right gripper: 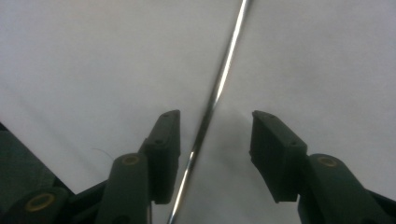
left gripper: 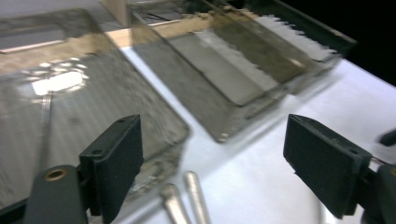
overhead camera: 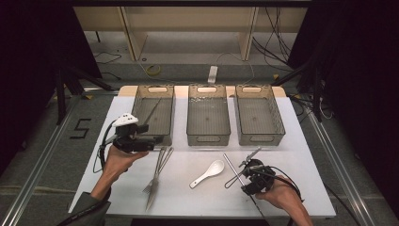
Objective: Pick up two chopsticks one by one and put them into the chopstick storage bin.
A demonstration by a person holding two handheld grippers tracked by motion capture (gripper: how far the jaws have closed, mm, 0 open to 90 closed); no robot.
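Metal rod (right gripper: 219, 84), thin and shiny, lies on the white counter (overhead camera: 282, 188) between the right tool's (right gripper: 215, 140) parted jaws. Left tool (left gripper: 212, 158) gapes wide beside the clear plastic bin (left gripper: 154, 116).

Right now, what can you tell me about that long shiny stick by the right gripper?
The metal chopstick is a thin, straight, silvery rod that shines like polished steel. It lies flat on the white table, slanting away from the person. The right gripper is open around it, one jaw on each side, with the rod nearer one jaw. Whether that jaw touches it is unclear. In the high view it lies right of the white spoon.
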